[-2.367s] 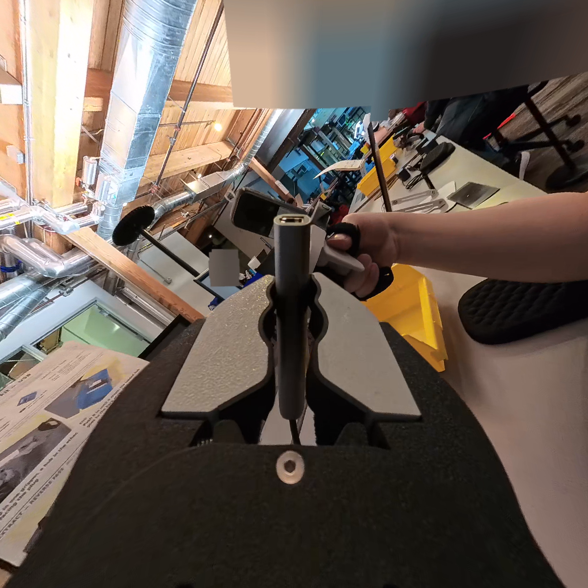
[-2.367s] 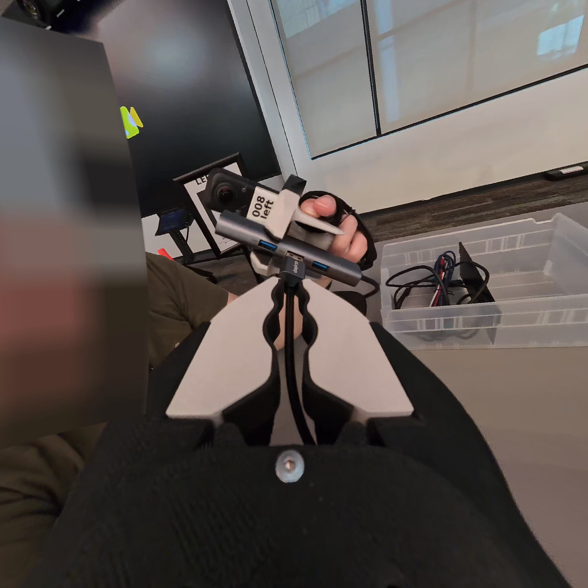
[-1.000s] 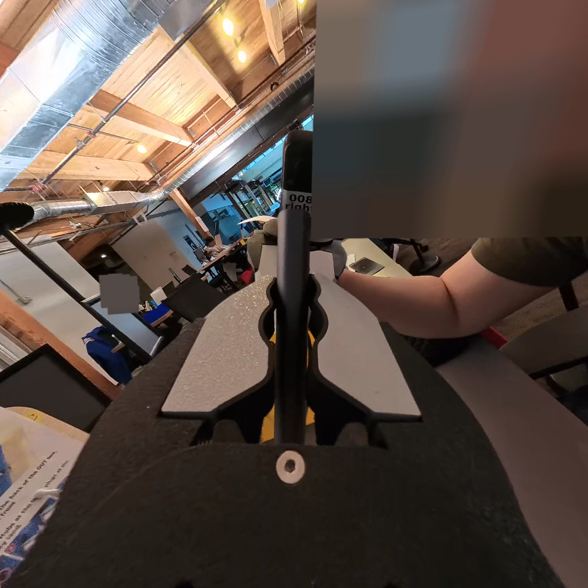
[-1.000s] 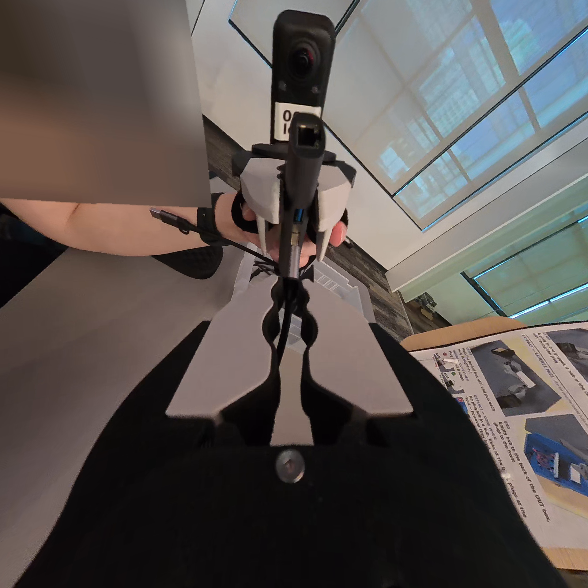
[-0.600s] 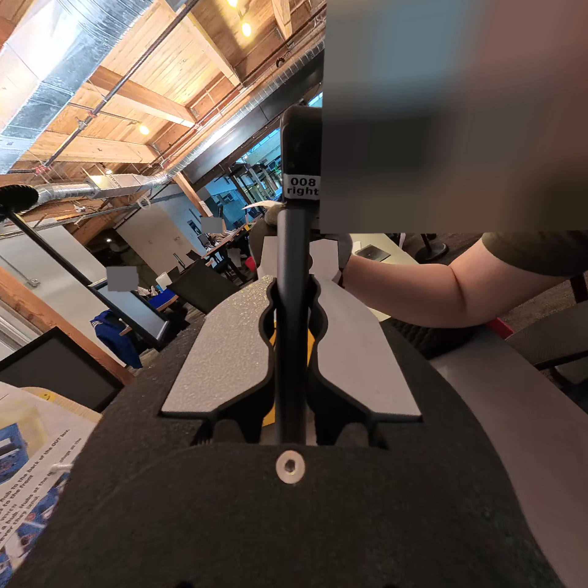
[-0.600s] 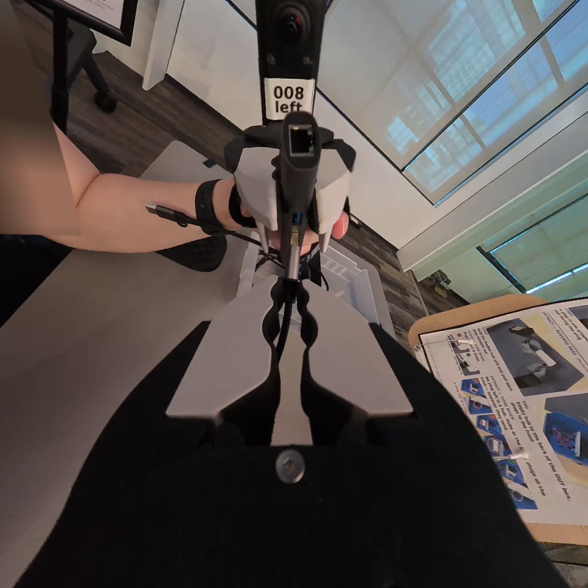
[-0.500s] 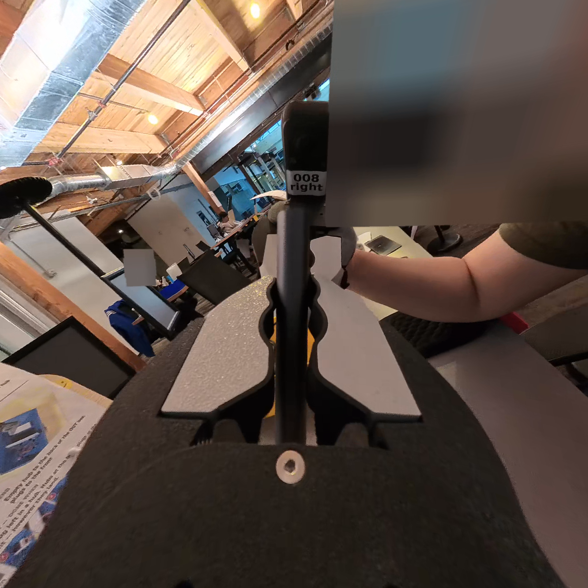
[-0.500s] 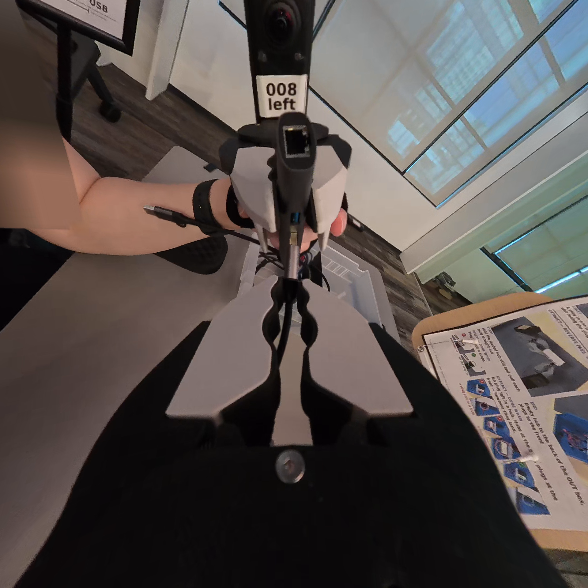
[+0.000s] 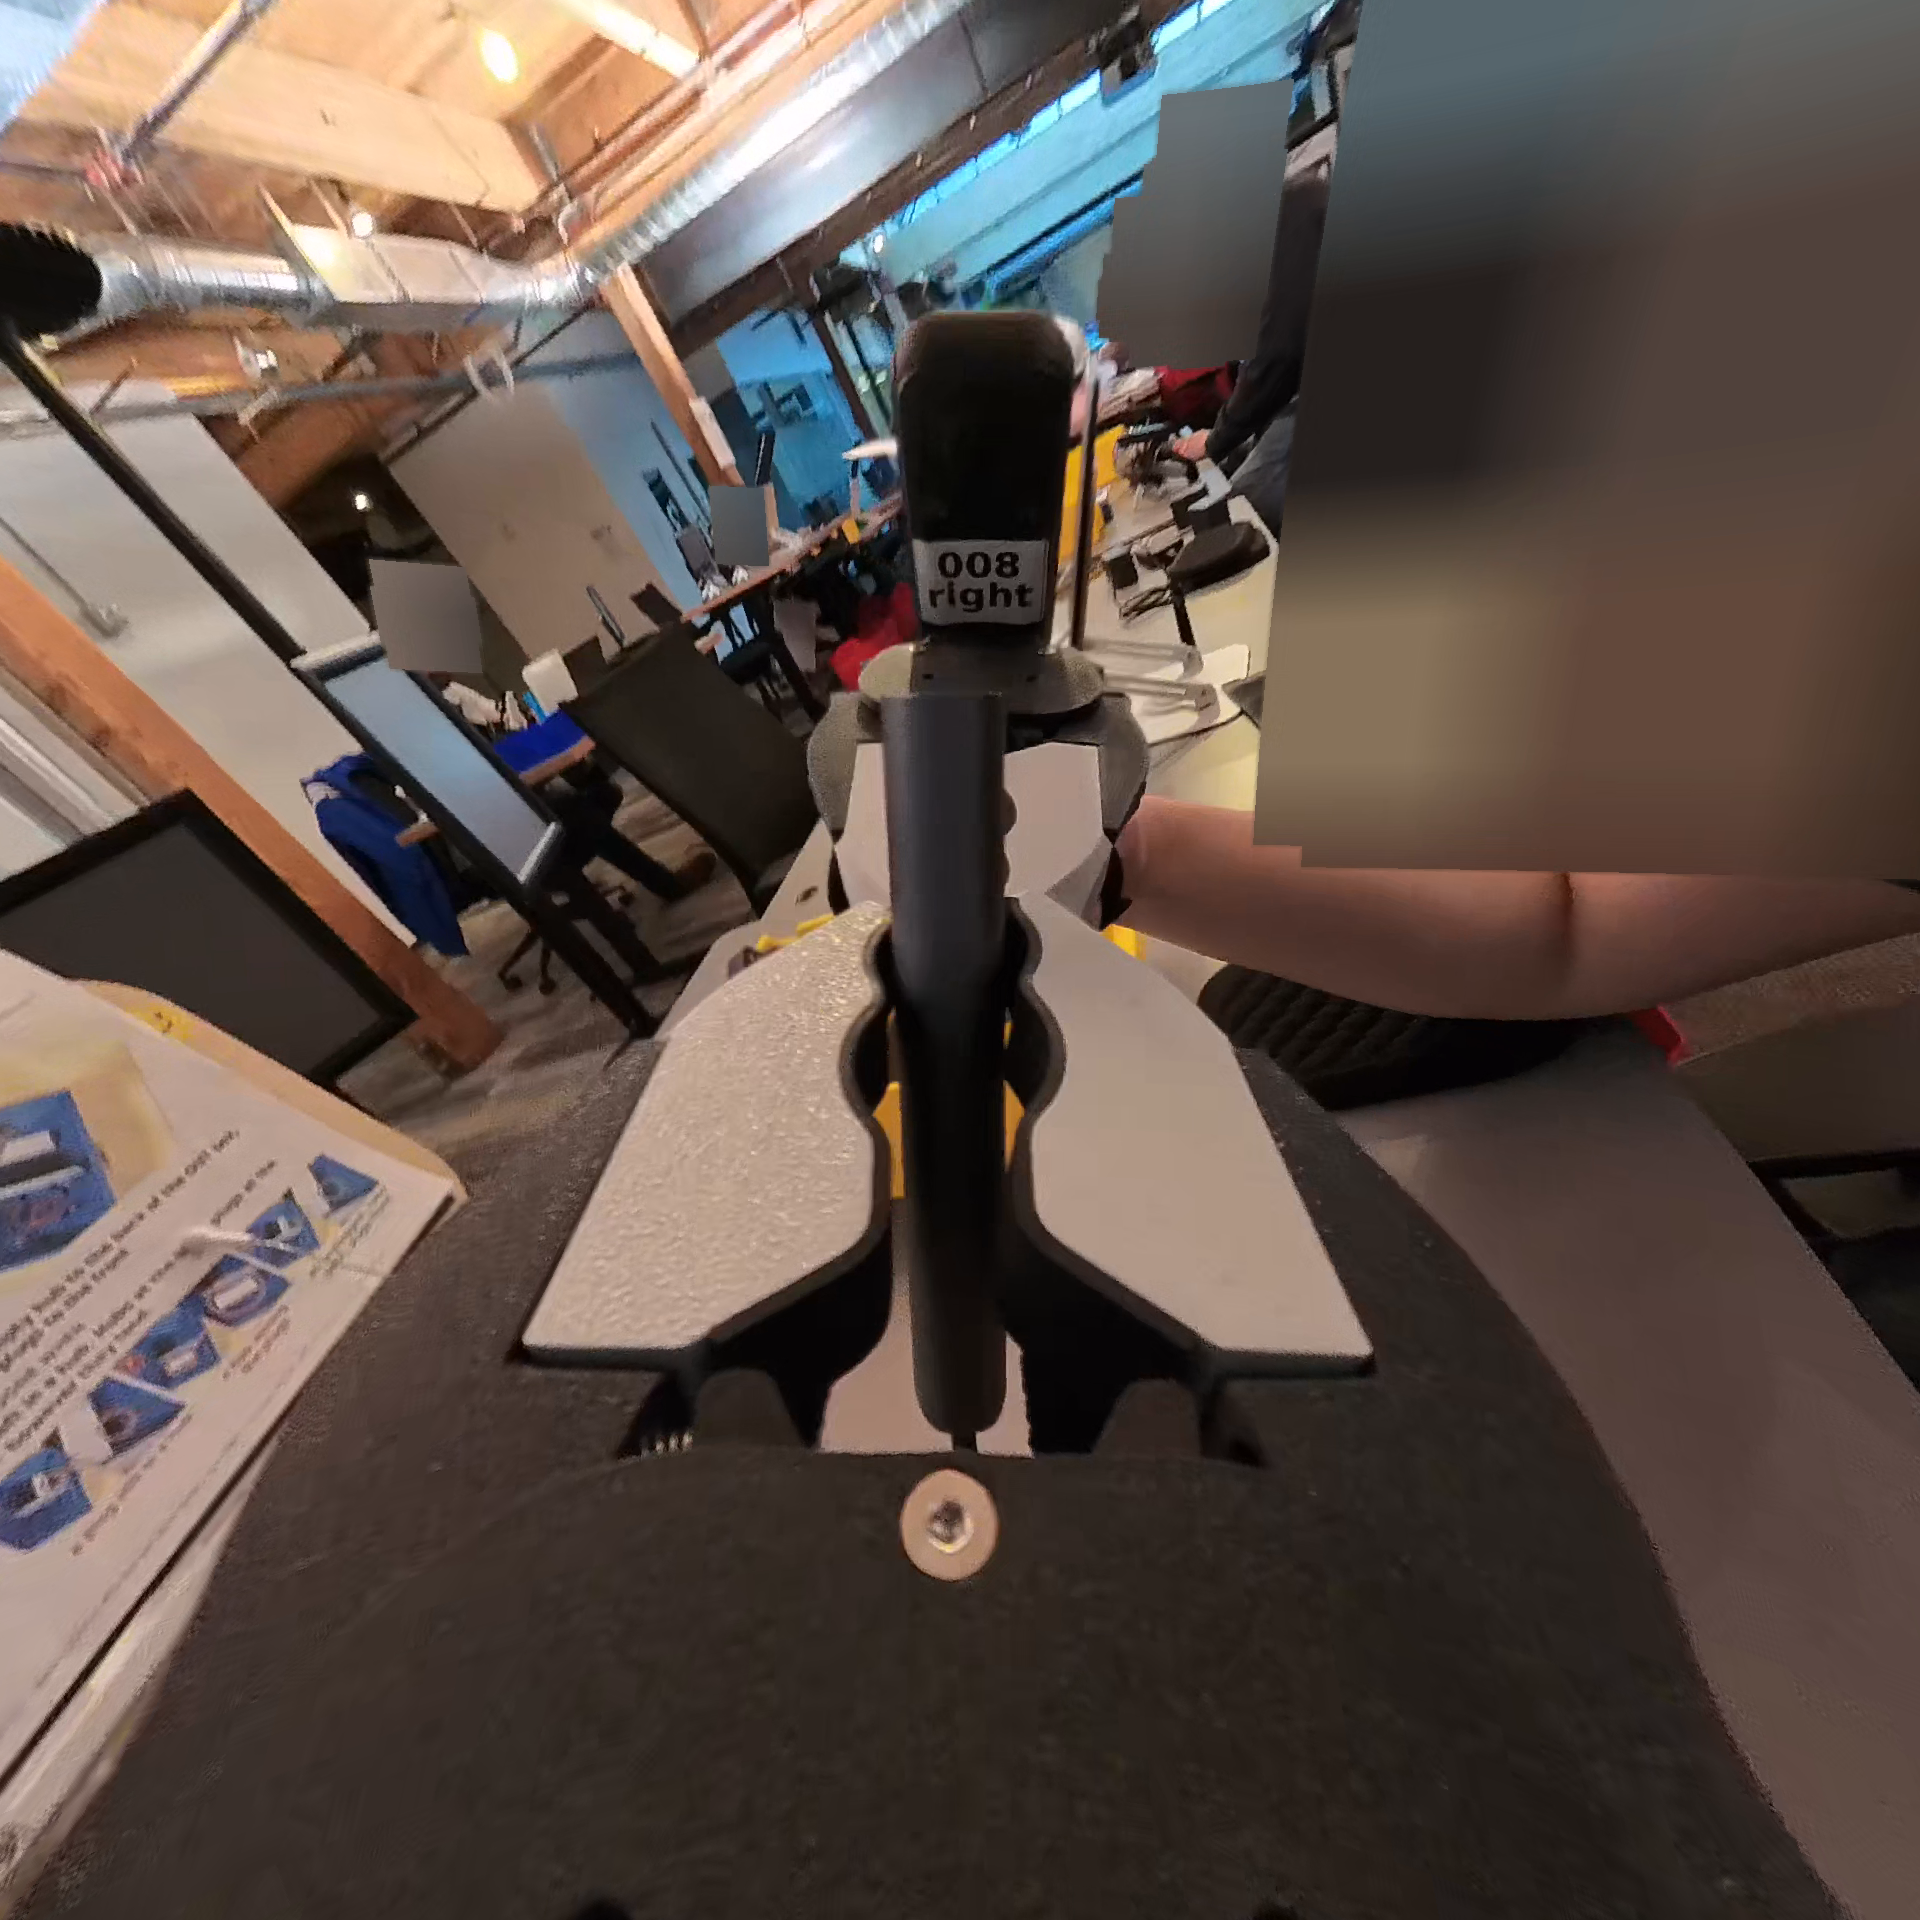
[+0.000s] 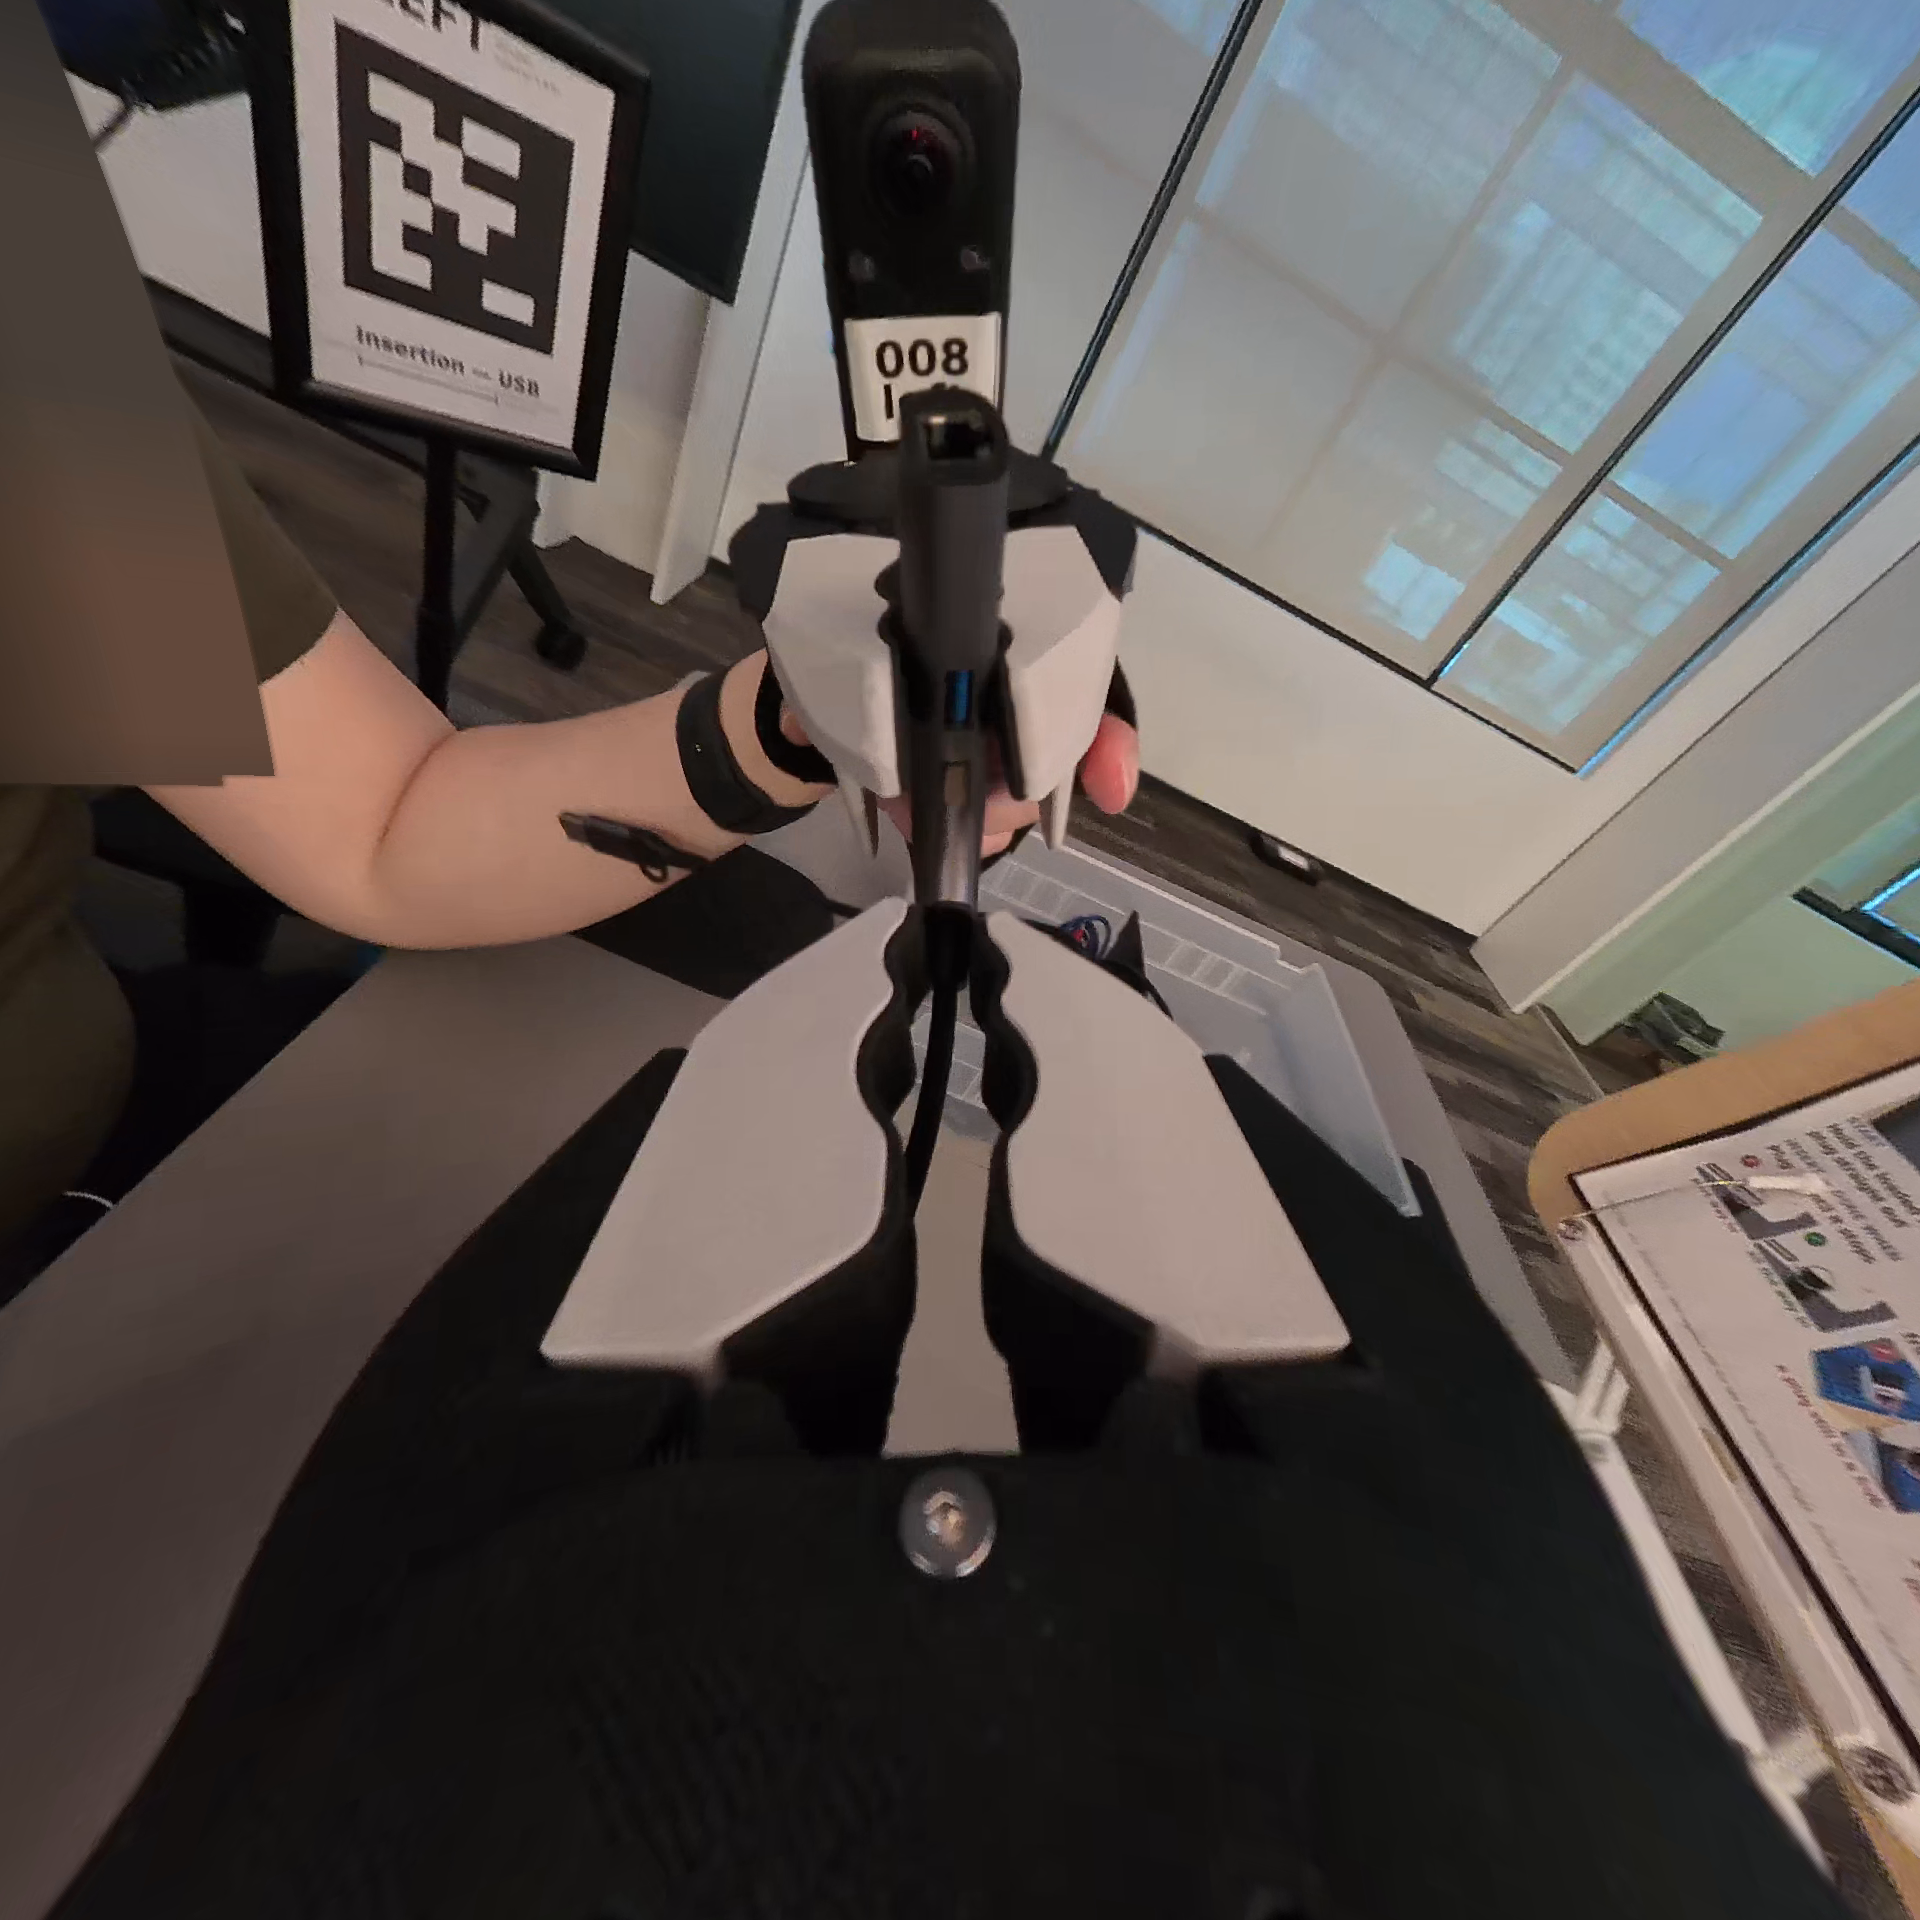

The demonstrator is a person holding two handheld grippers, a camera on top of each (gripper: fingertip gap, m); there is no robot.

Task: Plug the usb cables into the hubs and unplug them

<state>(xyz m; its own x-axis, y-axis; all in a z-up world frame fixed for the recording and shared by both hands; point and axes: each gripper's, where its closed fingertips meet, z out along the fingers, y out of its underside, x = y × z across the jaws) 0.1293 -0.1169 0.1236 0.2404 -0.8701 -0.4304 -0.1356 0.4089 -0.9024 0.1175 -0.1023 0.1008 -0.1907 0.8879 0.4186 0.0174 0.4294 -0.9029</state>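
**Hub and cable held nose to nose above the counter**

The left gripper [image 9: 951, 940] has its jaws clenched on the dark grey USB hub [image 9: 948, 1039], which stands upright between them. The right gripper [image 10: 943, 914] faces it — jaws clamped on the black USB cable [image 10: 928, 1101] just behind its plug [image 10: 948, 831], which meets the hub's side; whether it is fully seated cannot be told. Beyond, a clear plastic bin [image 10: 1278, 1029] sits on the grey counter [image 10: 312, 1122], an instruction sheet [image 10: 1787, 1309] to the right.

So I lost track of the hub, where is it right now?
The hub is clamped upright in the left gripper, centre of the left wrist view, with the right gripper holding the cable plug at its lower side.
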